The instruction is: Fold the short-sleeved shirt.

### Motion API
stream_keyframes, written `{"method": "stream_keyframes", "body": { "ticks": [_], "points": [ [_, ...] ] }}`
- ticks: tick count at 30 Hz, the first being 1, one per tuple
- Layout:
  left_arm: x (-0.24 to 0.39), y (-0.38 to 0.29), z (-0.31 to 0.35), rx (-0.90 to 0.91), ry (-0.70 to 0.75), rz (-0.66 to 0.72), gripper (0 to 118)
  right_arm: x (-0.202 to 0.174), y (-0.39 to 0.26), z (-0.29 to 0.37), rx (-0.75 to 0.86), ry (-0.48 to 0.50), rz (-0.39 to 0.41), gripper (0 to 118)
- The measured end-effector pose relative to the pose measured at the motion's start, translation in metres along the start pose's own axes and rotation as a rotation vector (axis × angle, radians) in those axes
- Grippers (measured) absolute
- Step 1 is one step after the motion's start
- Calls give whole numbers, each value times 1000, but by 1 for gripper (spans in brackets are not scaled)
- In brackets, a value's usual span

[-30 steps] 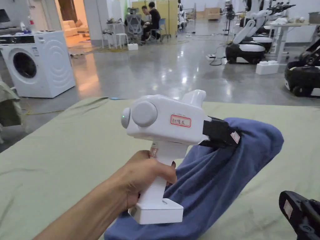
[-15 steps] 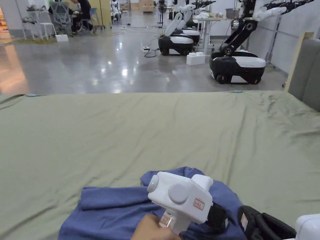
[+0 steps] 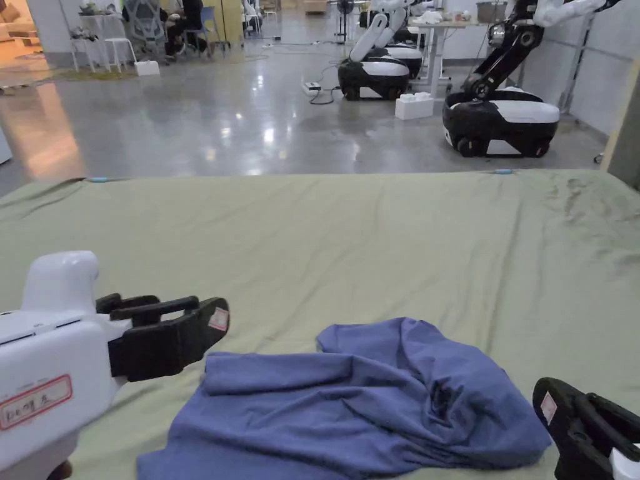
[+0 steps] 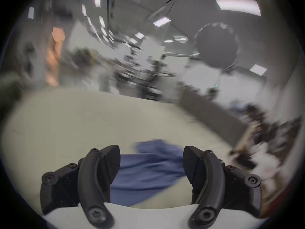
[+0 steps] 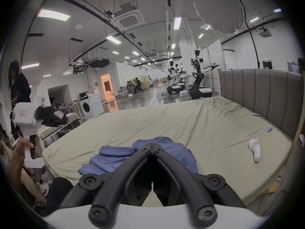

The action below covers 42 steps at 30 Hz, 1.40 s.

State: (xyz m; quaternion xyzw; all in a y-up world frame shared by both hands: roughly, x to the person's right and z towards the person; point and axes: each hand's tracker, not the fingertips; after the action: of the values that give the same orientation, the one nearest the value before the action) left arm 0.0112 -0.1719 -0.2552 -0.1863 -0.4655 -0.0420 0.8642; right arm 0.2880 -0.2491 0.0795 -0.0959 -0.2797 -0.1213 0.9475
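Note:
A blue short-sleeved shirt (image 3: 369,400) lies crumpled on the green bed sheet (image 3: 375,237), near its front edge. My left gripper (image 3: 209,312) hovers to the left of the shirt and clear of it. In the left gripper view its jaws stand wide open (image 4: 151,150), nothing between them, with the blurred shirt (image 4: 148,169) beyond. My right gripper (image 3: 550,403) sits at the lower right, close to the shirt's right edge. In the right gripper view its tips (image 5: 151,145) meet with no cloth between them; the shirt (image 5: 115,158) lies past them. The left gripper (image 5: 57,115) shows there too, raised at the left.
A grey padded headboard (image 5: 257,97) bounds the bed on the right. A white object (image 5: 255,151) and two small blue cylinders (image 5: 269,129) lie on the sheet near it. Wheeled robots (image 3: 500,119) stand on the floor beyond the bed. A washing machine (image 5: 90,107) and a standing person (image 5: 18,87) are at the left.
The left gripper, shut on the raised shirt a second ago, lowered it onto the bed, let go and drew off to the left, open. The head camera has also turned.

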Motion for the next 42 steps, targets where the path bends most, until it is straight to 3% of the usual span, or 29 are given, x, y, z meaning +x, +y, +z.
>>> {"method": "stream_keyframes", "body": {
  "ticks": [1,2,5,9,11,12,13,14,15,19,22,24,26,28,29,35,39,42],
  "points": [
    [-4,-10,8,-15,77,-65,28,-3,0,-2,-2,3,4,2],
    [-10,-21,18,-4,103,-100,0,-6,1,-5,-7,9,12,2],
    [-29,-29,30,-55,117,-23,0,-17,4,-7,-11,34,19,2],
    [-34,-42,24,-73,117,-41,0,-29,6,-5,-8,52,25,2],
    [-48,-40,12,-94,27,71,0,-33,6,-5,-12,63,24,2],
    [-57,-41,2,-98,15,110,3,-35,5,-5,-13,73,21,2],
    [-64,-42,-14,-149,4,131,33,-36,5,-5,-17,83,17,2],
    [-72,-44,-42,-286,-22,146,87,-38,5,-5,-19,91,15,2],
    [-77,-55,-69,-493,-5,150,110,-41,4,-5,-21,97,16,2],
    [-73,-98,-124,-701,35,143,108,-45,2,-3,-30,114,24,2],
    [-66,-117,-143,-800,90,33,108,-45,-1,-4,-40,120,25,2],
    [-56,-122,-145,-768,84,31,107,-43,-3,-7,-45,116,21,2],
    [-57,-126,-155,-793,65,46,97,-38,-5,-10,-56,109,11,2],
    [-59,-126,-160,-776,87,98,29,-34,-6,-11,-65,105,8,2],
    [-60,-128,-161,-769,89,105,5,-31,-5,-11,-70,95,14,2],
    [-50,-129,-163,-803,56,21,5,-8,9,-20,-68,44,21,2],
    [-62,-126,-160,-791,22,114,5,9,28,-32,-46,18,7,2],
    [-65,-125,-154,-782,6,151,5,13,42,-47,-42,-15,60,2]
  ]
}}
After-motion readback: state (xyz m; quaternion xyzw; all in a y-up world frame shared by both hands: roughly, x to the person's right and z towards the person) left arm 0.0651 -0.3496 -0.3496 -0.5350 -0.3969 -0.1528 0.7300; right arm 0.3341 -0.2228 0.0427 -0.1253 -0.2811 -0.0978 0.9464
